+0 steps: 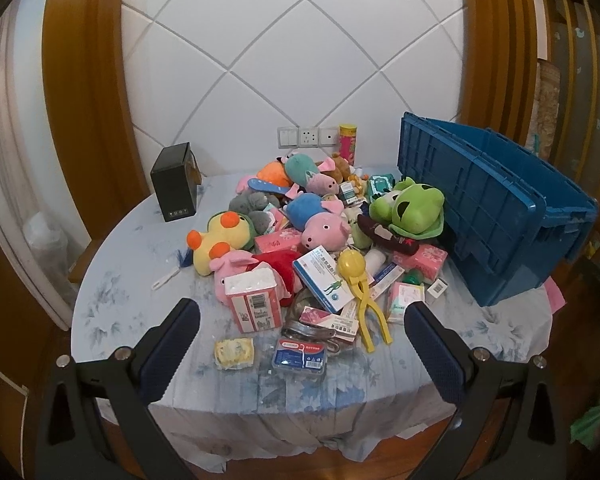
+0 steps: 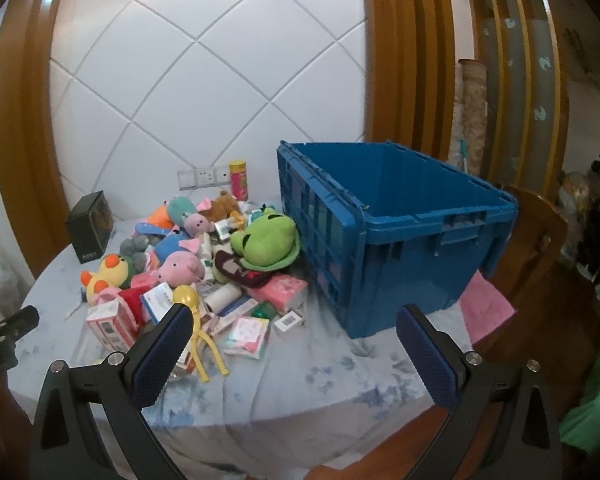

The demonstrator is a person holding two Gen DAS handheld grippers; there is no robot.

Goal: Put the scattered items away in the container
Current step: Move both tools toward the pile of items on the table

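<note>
Both grippers, left gripper (image 1: 300,340) and right gripper (image 2: 292,344), hover wide-jawed and empty; best start with the near blue floss box (image 1: 299,357), then carry it right into the blue crate (image 2: 400,248).

1 blue crate (image 2: 404,240), 1 black box (image 1: 175,182), 1 yellow-pink can (image 1: 348,142), 1 green frog plush (image 1: 410,208), 1 duck plush (image 1: 220,240), 1 yellow scoop tongs (image 1: 360,292), approx. 3 pig plushes.

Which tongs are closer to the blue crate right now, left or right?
Right. The right tongs are open and face the blue crate just ahead. The left tongs are open and face the pile of toys, with the crate off to their right.
</note>
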